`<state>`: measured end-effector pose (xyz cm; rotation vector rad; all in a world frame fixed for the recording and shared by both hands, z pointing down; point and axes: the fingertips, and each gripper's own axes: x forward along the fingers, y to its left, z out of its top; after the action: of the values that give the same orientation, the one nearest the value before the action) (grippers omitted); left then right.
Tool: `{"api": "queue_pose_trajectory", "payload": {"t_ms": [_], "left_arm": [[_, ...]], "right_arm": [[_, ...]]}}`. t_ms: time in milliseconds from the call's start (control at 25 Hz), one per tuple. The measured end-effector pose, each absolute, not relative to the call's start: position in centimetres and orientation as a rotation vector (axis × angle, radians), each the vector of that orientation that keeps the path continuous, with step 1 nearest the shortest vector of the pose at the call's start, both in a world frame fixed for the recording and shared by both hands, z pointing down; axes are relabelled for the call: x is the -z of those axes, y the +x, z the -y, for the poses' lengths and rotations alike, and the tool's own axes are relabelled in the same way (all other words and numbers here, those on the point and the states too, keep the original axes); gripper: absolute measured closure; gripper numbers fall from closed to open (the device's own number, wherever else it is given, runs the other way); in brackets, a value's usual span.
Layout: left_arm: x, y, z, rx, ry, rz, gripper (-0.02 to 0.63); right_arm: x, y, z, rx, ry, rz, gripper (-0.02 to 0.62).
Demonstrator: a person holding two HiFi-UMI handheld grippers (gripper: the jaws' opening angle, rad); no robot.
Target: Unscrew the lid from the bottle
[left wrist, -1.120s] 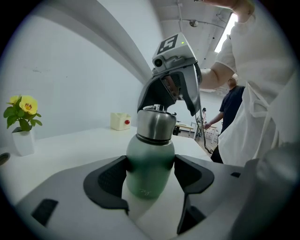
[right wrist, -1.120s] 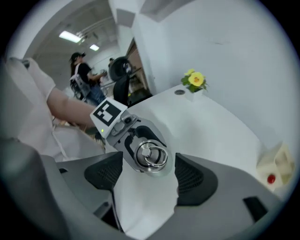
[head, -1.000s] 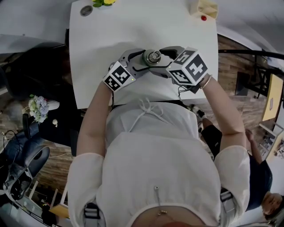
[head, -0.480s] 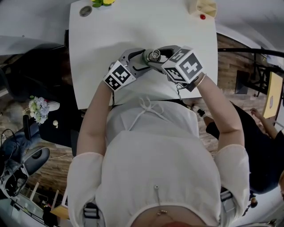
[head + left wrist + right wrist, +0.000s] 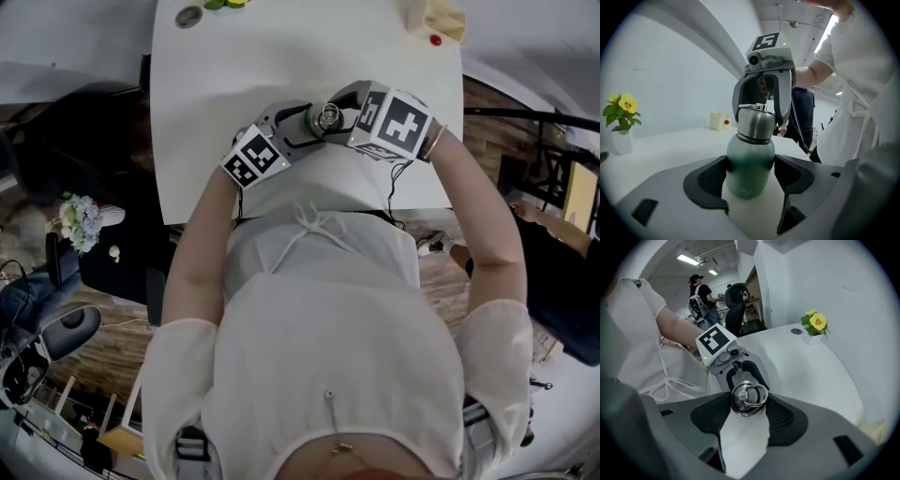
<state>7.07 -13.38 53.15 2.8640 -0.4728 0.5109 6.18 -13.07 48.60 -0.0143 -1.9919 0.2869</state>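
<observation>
The right gripper (image 5: 748, 412) is being pressed onto the steel lid (image 5: 749, 398) from above, its jaws having just been closing on it. The green bottle (image 5: 747, 164) below is being clamped round its body by the left gripper (image 5: 750, 180), upright over the white bench (image 5: 281, 66).

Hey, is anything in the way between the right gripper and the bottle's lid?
Nothing visible. The right gripper has just been closing its fingers, which now press on the lid from both sides, while the left gripper clamps the green bottle below it.
</observation>
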Motion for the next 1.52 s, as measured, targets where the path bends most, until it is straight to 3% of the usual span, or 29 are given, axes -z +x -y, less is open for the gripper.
{"api": "queue_pose_trajectory", "payload": {"t_ms": [720,960,1520], "left_arm": [[-53.2,7.0,13.4,-0.536,2.861,0.457,0.273],[-53.0,7.2,13.3,-0.54,2.863,0.457,0.273],[-52.8,7.4,13.5,-0.551,2.856,0.472,0.273]], "right_arm": [[-45.7,9.4,14.3,-0.392,0.16,2.089,0.351],[-49.2,13.9,14.9,-0.505,0.32,2.064,0.351],[-58.6,16.1,13.9,-0.687,0.504,1.978,0.35]]}}
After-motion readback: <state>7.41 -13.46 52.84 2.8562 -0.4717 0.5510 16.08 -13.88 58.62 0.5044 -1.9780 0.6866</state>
